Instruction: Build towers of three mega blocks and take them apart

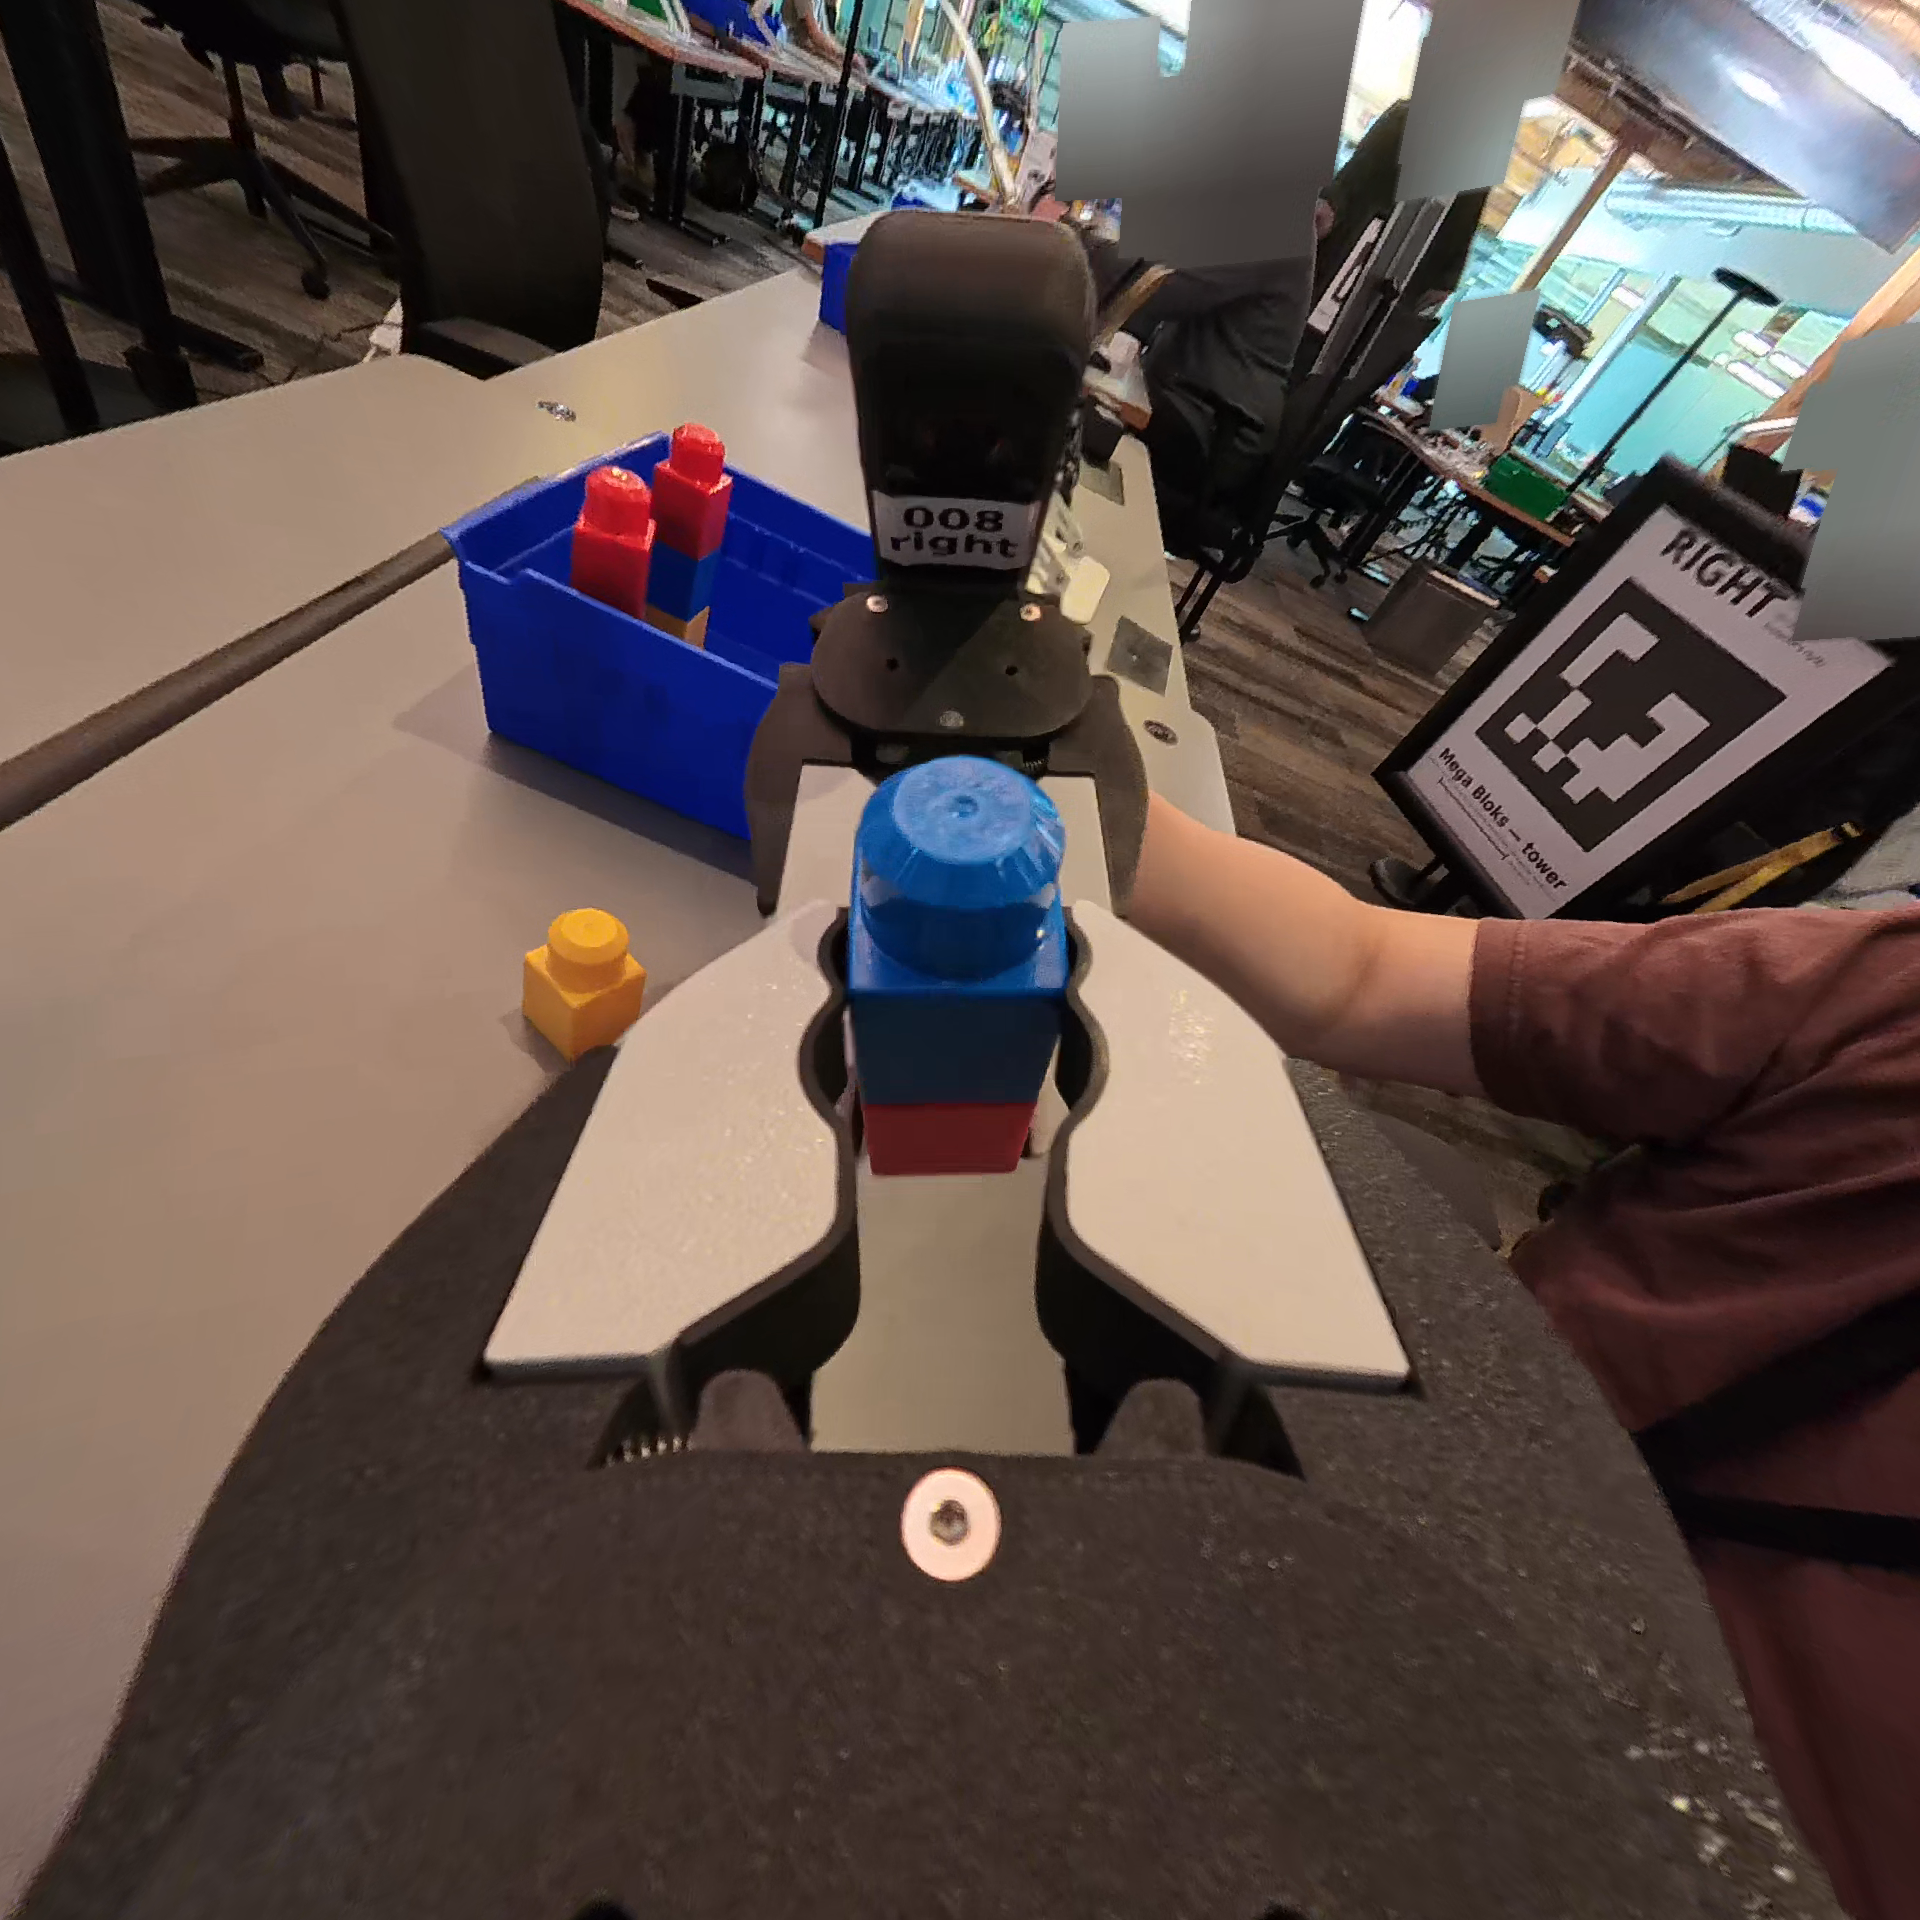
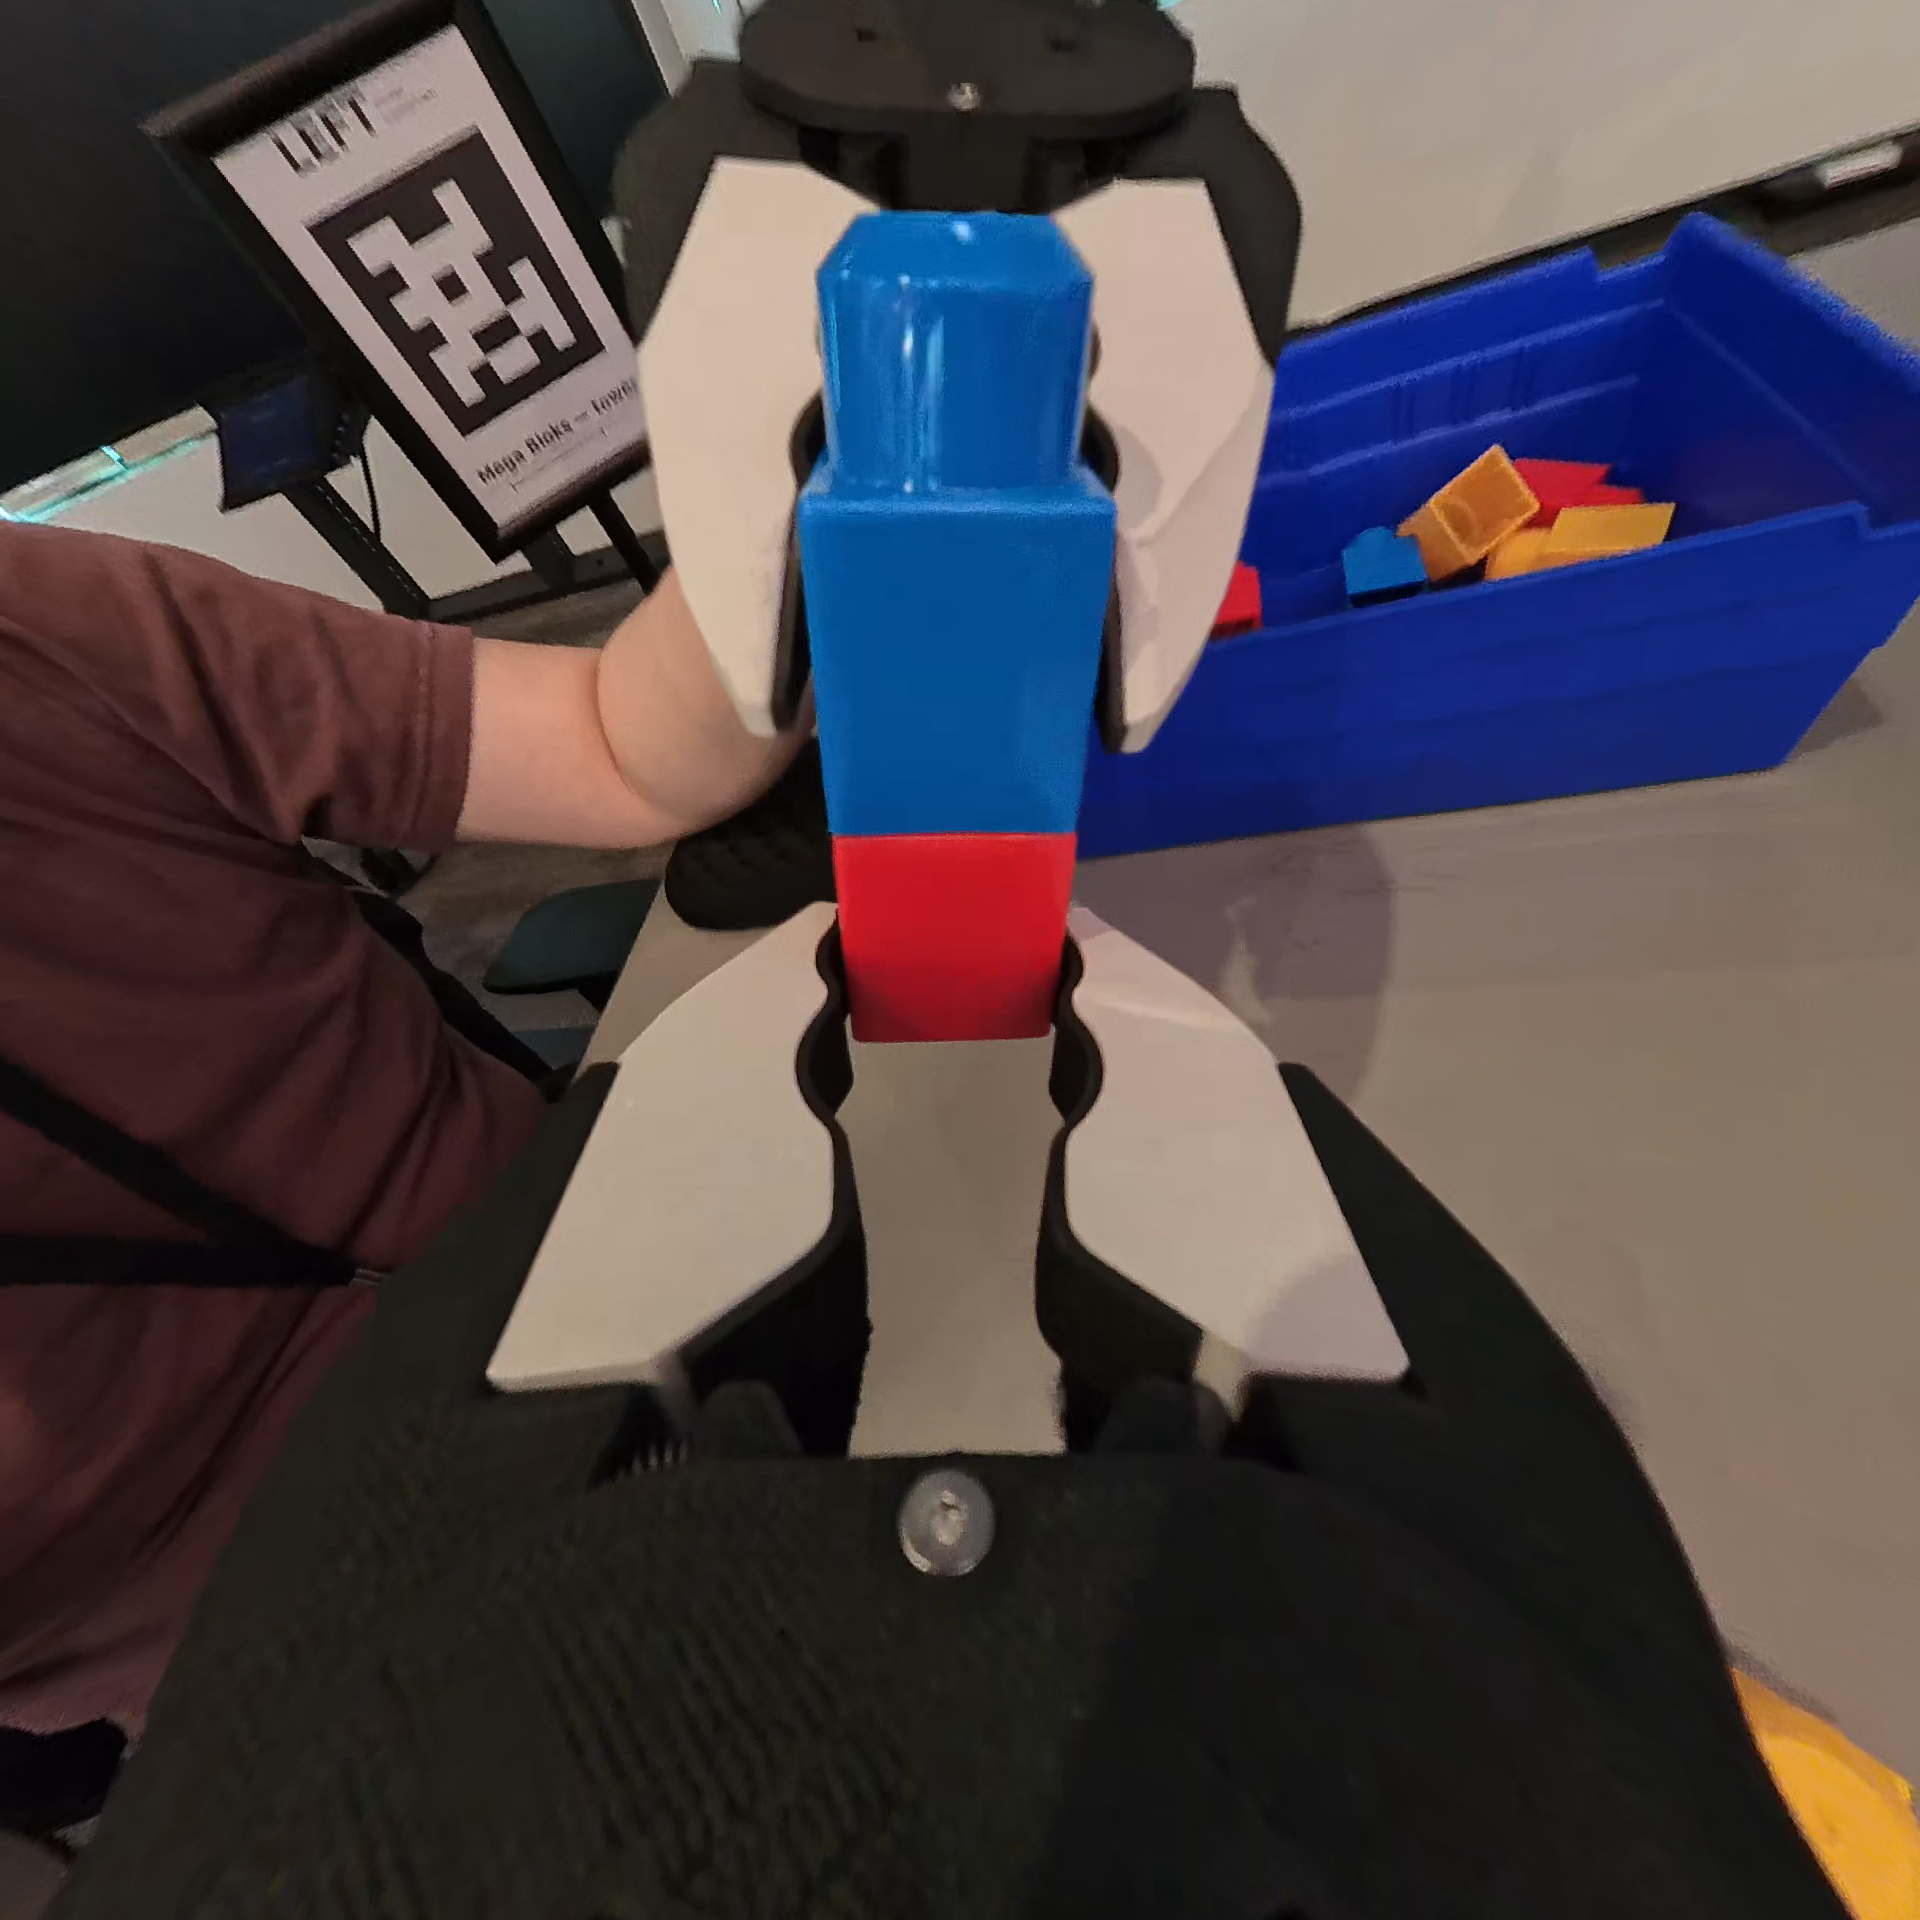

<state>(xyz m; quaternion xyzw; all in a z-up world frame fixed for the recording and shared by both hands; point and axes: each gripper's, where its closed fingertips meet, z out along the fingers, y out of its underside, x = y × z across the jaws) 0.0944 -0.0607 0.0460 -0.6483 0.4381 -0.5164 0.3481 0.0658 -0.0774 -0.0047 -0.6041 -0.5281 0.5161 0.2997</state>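
At centre frame, I have both tools on one stack — my left tool (image 1: 956, 997) clamps the blue block (image 1: 956, 997), my right tool (image 2: 951, 977) clamps the red block (image 2: 951, 935) — above the counter (image 1: 260, 935); a yellow block (image 1: 582, 982) sits centre left.

Beyond your desk (image 1: 260, 935), a framed marker sign (image 1: 1631, 717) stood on the floor, with office chairs (image 1: 457, 177) and long workbenches (image 1: 883, 94) behind.
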